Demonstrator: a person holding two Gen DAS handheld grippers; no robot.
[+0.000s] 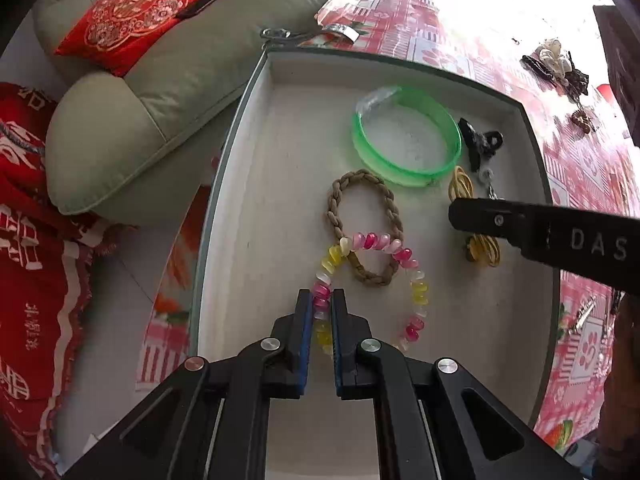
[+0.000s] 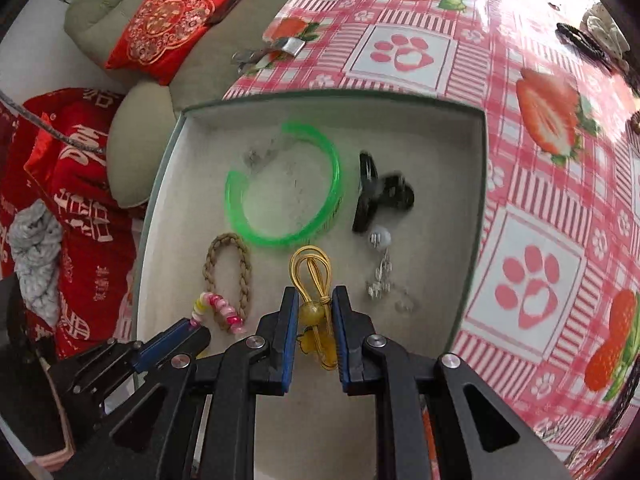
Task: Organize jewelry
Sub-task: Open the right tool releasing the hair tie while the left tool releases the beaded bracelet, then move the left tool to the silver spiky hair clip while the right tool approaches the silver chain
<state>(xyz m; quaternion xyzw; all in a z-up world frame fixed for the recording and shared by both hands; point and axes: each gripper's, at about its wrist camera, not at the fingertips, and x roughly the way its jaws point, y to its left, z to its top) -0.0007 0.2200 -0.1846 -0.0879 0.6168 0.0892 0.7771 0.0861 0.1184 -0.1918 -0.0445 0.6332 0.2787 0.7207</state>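
Observation:
A shallow grey tray (image 1: 240,208) (image 2: 476,216) on the table holds the jewelry. My left gripper (image 1: 321,300) is shut on a pink, yellow and white bead bracelet (image 1: 416,284) (image 2: 218,306), which lies partly over a tan braided band (image 1: 340,200) (image 2: 228,268). My right gripper (image 2: 315,300) (image 1: 454,212) straddles a gold cord hair tie with amber beads (image 2: 312,276) (image 1: 460,184); its jaws are close to the cord but a gap shows. A green bangle (image 1: 404,136) (image 2: 288,192), a black hair claw (image 1: 482,146) (image 2: 380,196) and a clear crystal earring (image 2: 380,264) lie further in.
The table has a pink strawberry and paw-print cloth (image 2: 532,184). More accessories (image 1: 556,64) lie at its far right. Metal keys (image 2: 264,56) rest near the tray's far edge. A beige sofa (image 1: 152,112) with a red cushion (image 1: 140,16) stands to the left.

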